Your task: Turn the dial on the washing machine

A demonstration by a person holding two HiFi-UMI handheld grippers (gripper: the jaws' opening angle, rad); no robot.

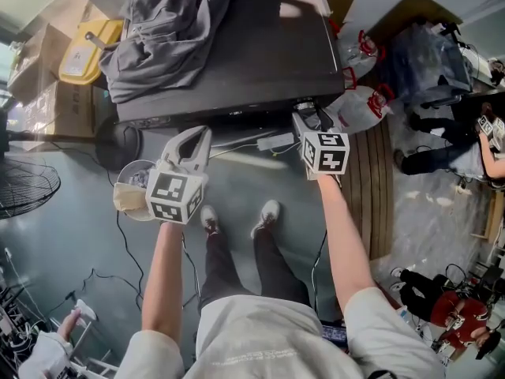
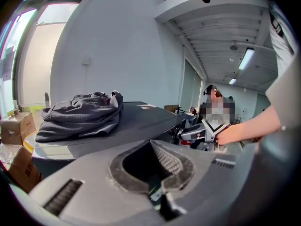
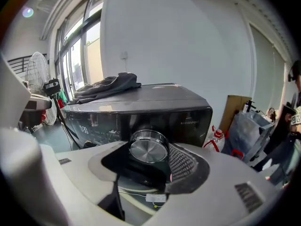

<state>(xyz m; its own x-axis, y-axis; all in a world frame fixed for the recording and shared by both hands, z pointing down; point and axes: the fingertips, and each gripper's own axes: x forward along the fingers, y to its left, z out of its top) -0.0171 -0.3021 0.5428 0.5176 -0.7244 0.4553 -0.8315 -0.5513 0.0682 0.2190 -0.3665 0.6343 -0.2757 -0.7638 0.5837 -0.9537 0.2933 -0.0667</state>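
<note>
The dial (image 3: 148, 146), a round brushed-metal knob on the dark front panel of the washing machine (image 1: 245, 50), sits at the centre of the right gripper view. It is framed between the wide-spread jaws of the right gripper (image 1: 309, 121), and neither pad seems to press on it. By my reading the approach is done, while the grip and the turn are both left to do. The left gripper (image 1: 193, 142), at centre-left of the head view, hangs off the machine with its jaws apart and nothing in them. A crumpled grey garment (image 1: 158, 22) lies on the machine's lid at upper left. Below is a grey floor (image 1: 237, 184) with trailing cables, a fan (image 1: 24, 188) at the left edge, cardboard boxes (image 1: 39, 73) at upper left and wooden planks (image 1: 377, 180) at right.
</note>
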